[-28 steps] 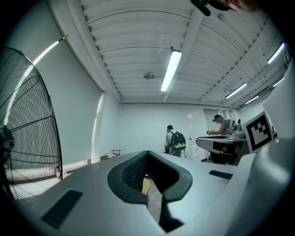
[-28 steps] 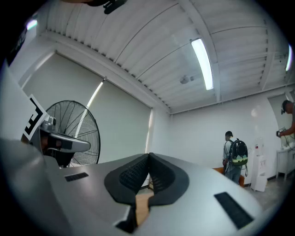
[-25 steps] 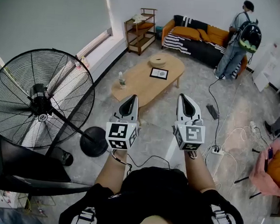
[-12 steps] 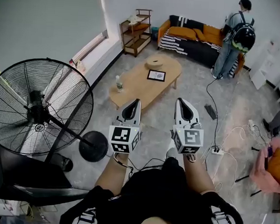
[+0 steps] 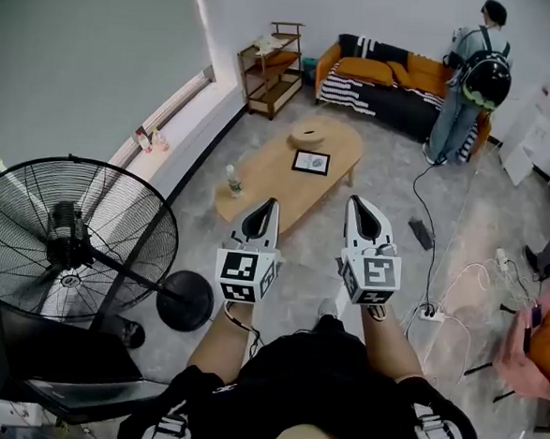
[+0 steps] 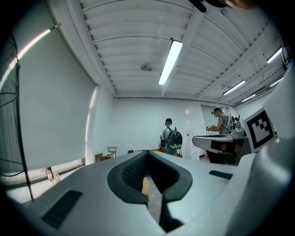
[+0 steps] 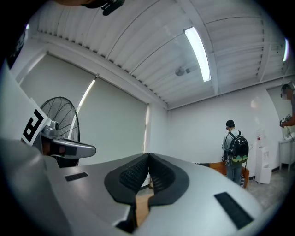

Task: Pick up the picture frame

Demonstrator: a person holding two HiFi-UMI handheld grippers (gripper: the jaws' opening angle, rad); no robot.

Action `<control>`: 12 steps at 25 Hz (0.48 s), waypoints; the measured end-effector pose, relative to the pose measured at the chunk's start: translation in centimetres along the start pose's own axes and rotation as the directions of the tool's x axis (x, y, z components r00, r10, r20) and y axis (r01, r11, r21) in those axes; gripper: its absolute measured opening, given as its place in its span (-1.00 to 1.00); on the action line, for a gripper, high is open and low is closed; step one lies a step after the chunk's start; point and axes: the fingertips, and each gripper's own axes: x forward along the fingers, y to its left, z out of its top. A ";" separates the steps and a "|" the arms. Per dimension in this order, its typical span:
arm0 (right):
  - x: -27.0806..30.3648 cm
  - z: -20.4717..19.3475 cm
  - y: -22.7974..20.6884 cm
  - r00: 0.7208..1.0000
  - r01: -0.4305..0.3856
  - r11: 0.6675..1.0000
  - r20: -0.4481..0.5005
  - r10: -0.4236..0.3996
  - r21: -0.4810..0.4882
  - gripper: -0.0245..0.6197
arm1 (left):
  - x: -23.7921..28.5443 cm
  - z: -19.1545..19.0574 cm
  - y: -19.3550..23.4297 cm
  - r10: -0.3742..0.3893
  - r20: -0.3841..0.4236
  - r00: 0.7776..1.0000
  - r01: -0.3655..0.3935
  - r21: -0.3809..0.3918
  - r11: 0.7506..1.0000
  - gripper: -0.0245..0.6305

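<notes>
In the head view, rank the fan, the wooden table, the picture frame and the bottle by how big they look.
1. Fan: largest, though it is also nearest the camera.
2. Table.
3. Picture frame.
4. Bottle: smallest, only a little under the frame.

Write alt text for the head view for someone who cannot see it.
The left hand-held gripper and right hand-held gripper, both shut and empty, point toward a wooden coffee table farther off, where a picture frame lies flat. A large fan stands at left.
</notes>
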 end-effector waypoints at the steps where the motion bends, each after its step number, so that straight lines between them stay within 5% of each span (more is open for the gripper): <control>1: 1.4 -0.2 -0.7 1.000 -0.003 1.000 -0.004 0.003 0.002 -0.88 | 1.5 0.1 0.4 -0.001 -0.001 1.000 0.001 -0.002 1.000 -0.87; 12: 14.0 -2.2 -11.7 0.998 -0.056 0.998 -0.035 0.056 -0.002 -0.88 | 18.3 0.8 1.2 0.006 -0.016 1.000 -0.007 -0.062 0.998 -0.87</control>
